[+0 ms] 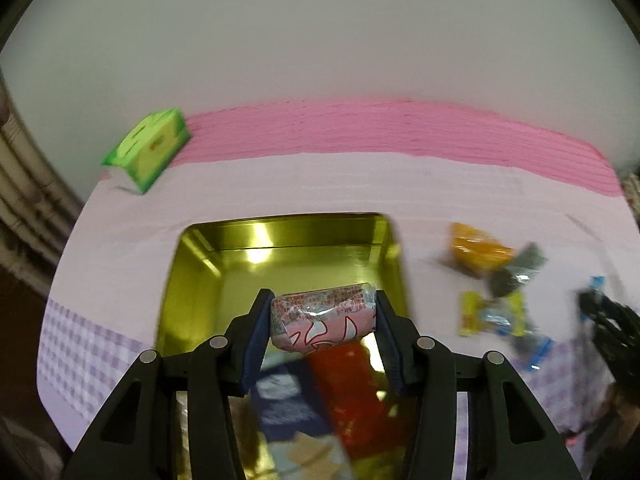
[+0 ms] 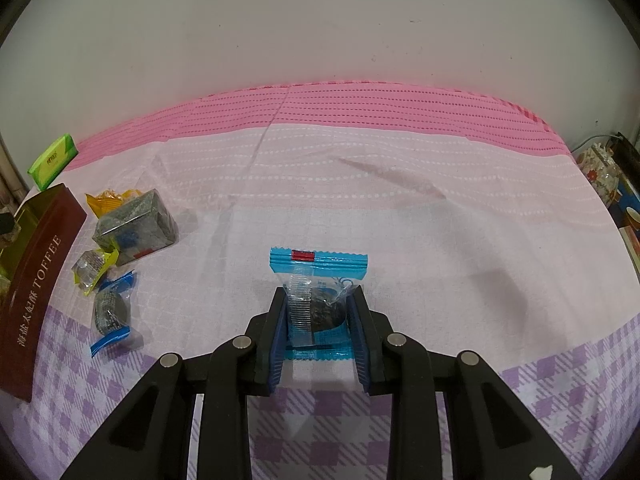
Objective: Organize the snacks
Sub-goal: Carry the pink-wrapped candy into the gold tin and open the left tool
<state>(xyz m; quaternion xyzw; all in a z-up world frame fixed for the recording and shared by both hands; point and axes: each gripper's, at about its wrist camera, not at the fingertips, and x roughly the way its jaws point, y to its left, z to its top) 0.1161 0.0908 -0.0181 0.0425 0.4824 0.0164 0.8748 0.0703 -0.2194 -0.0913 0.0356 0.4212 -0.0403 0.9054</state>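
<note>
Carrying the pink-wrapped snack clamped in the left gripper, lower it into the gold tin before releasing, while the right gripper grips a blue-wrapped snack

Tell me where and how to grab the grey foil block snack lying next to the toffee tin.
Grip the grey foil block across its two long side faces, coming down from above. It lies flat on the cloth with its top clear. Its ends are crowded: the orange packet behind, the yellow-edged packet in front.
</note>
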